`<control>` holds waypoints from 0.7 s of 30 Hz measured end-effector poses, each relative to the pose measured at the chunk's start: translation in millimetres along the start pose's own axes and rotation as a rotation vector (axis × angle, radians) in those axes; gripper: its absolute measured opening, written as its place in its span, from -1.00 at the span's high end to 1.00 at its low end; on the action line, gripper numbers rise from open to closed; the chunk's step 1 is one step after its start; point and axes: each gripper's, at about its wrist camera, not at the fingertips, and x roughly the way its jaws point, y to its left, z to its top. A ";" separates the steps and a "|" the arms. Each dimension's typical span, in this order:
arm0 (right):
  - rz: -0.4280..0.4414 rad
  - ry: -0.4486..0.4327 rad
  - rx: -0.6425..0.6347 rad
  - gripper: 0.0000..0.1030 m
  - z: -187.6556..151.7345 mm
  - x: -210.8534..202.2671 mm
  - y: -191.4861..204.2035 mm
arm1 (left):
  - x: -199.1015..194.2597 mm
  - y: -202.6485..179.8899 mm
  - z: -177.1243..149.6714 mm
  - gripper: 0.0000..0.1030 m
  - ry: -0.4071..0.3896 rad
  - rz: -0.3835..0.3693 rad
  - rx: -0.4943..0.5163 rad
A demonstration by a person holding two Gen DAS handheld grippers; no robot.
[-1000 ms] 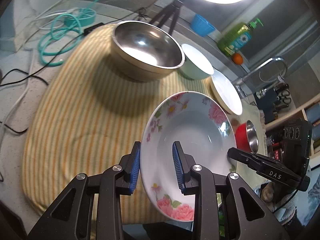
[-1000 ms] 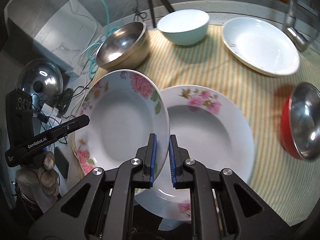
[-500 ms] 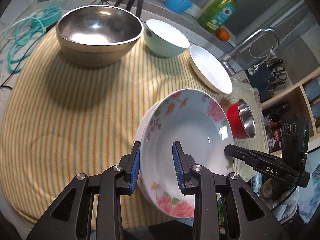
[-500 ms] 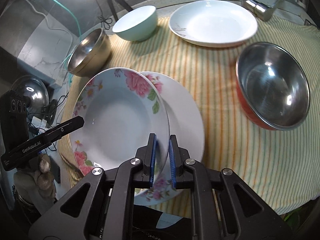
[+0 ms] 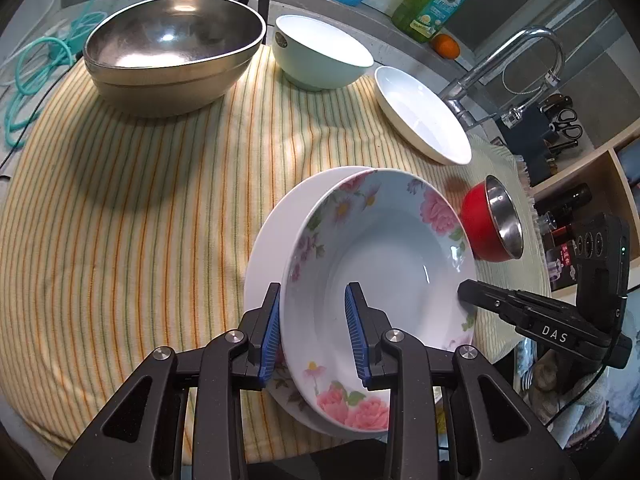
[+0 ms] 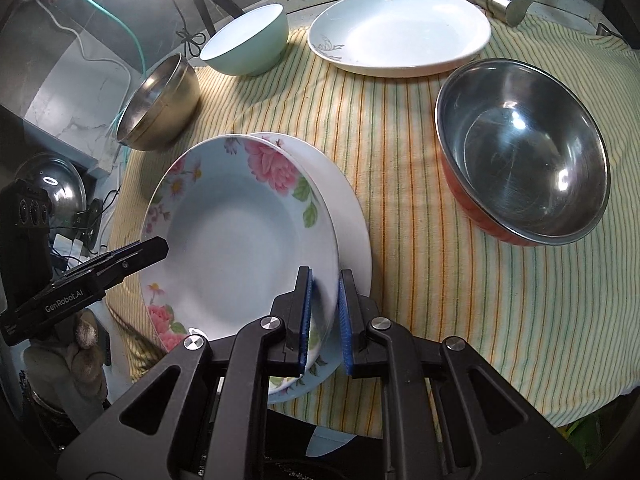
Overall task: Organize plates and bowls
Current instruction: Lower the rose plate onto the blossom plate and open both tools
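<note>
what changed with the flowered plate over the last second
The flowered plate, gripped at opposite rims by both hand-held grippers, was carried over the second flowered plate on the striped cloth and now nearly covers it. Both grips are unchanged; the other bowls stayed put.

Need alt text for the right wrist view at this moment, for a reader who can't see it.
The right claw grips the near rim of a floral plate, held tilted over a matching plate on a striped cloth, with the left claw at its far rim. Behind sit a red steel bowl, white plate, mint bowl and brass-coloured bowl.
</note>
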 end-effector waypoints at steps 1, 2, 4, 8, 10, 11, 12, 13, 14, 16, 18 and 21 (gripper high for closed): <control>-0.001 0.000 -0.002 0.74 0.2 0.1 0.8 | 0.5 -0.2 0.2 0.44 -0.001 0.000 -0.001; -0.003 -0.002 -0.005 0.75 0.5 0.2 1.2 | 0.6 -0.3 0.4 0.44 -0.002 0.001 -0.002; -0.005 -0.001 -0.007 0.75 1.0 0.4 2.0 | 0.7 -1.1 0.7 0.44 -0.004 0.009 0.002; -0.018 -0.001 -0.019 0.74 1.5 1.0 3.8 | 1.3 -3.6 0.5 0.44 -0.007 0.027 0.015; -0.036 -0.003 -0.035 0.72 1.0 0.9 6.5 | 1.8 -6.5 0.0 0.44 -0.008 0.043 0.026; -0.043 -0.003 -0.041 0.72 1.0 0.9 7.5 | 1.8 -7.3 0.2 0.44 -0.009 0.050 0.032; -0.053 -0.004 -0.049 0.70 1.0 1.0 9.1 | 2.2 -8.4 0.2 0.44 -0.009 0.055 0.037; -0.063 -0.005 -0.059 0.68 1.0 1.1 10.7 | 2.5 -9.4 0.2 0.44 -0.008 0.061 0.042; -0.076 -0.006 -0.069 0.68 1.0 1.3 12.5 | 2.9 -9.4 0.4 0.44 -0.007 0.065 0.045; -0.100 -0.008 -0.092 0.65 0.5 1.4 16.4 | 2.9 -10.0 0.0 0.44 -0.008 0.074 0.052; -0.117 -0.009 -0.110 0.64 0.0 1.7 19.4 | 3.0 -11.3 -0.2 0.44 -0.007 0.086 0.062; -0.138 -0.010 -0.130 0.63 -0.4 2.2 22.2 | 3.6 -12.3 -0.3 0.44 -0.006 0.094 0.068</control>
